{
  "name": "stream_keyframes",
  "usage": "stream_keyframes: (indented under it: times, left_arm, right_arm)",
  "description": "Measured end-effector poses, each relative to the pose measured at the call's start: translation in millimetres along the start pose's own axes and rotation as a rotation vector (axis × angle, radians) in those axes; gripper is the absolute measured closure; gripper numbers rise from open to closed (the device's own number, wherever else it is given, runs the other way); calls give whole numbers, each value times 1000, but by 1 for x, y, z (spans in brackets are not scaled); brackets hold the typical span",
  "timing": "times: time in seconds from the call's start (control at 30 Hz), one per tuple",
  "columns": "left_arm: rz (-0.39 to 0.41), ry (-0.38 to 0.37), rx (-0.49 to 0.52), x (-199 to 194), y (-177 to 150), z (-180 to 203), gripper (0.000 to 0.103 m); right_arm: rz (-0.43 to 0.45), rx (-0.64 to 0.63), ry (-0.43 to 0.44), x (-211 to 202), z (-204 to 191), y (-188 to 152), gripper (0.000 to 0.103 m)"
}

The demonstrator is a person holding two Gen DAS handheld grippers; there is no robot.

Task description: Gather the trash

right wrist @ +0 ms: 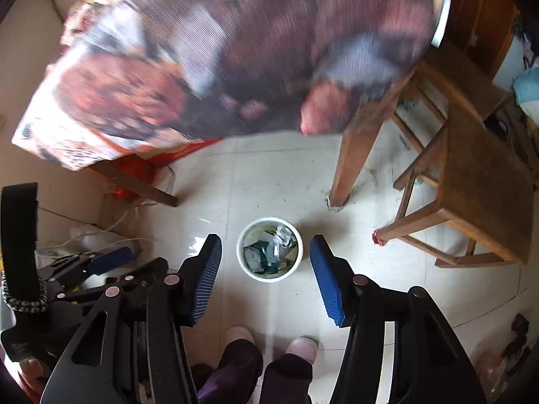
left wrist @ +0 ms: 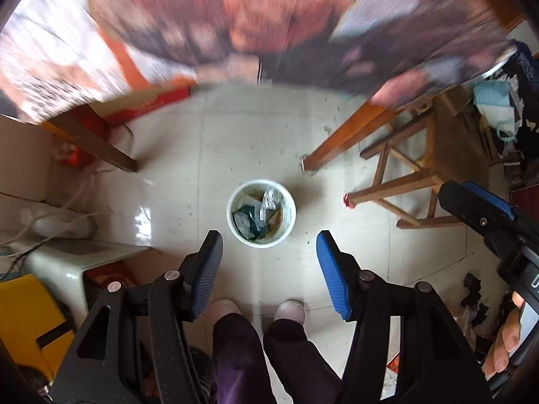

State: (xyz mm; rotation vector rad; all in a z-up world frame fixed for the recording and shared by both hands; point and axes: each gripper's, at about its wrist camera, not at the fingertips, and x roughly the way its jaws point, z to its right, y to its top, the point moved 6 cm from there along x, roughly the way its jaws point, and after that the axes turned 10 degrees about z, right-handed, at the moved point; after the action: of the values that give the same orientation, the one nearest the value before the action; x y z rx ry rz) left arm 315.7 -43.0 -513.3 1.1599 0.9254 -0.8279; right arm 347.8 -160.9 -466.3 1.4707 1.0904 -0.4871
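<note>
Crumpled trash (left wrist: 261, 215) in round white bin (left wrist: 290, 222)

I can read no text anywhere. The print on the tablecloth (left wrist: 60, 77) at far left is blurred, and the white mark on my right gripper's body (left wrist: 535, 281) is cut off.

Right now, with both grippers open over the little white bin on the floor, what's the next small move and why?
Probably lift and turn toward the table to look for more trash. Both the left gripper and the right gripper are open and hold nothing, and the white bin already holds crumpled wrappers. No loose trash clearly shows nearby.
</note>
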Motion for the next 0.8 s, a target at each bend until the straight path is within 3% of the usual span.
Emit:
stream_keyframes:
  times: [0.27,0.43,0.8]
  left_arm:
    - [204,4,13,-160,19,18,46]
    - [354,-9,74,-262,20,26,46]
    - [690,-78,180,-463,-30,24,46]
  right_arm:
    - [134,-115,48,-126,-39,28,52]
    - [271,-144,64,-214,-66,38,51]
    - [598,-183,50,-384,-128,5,51]
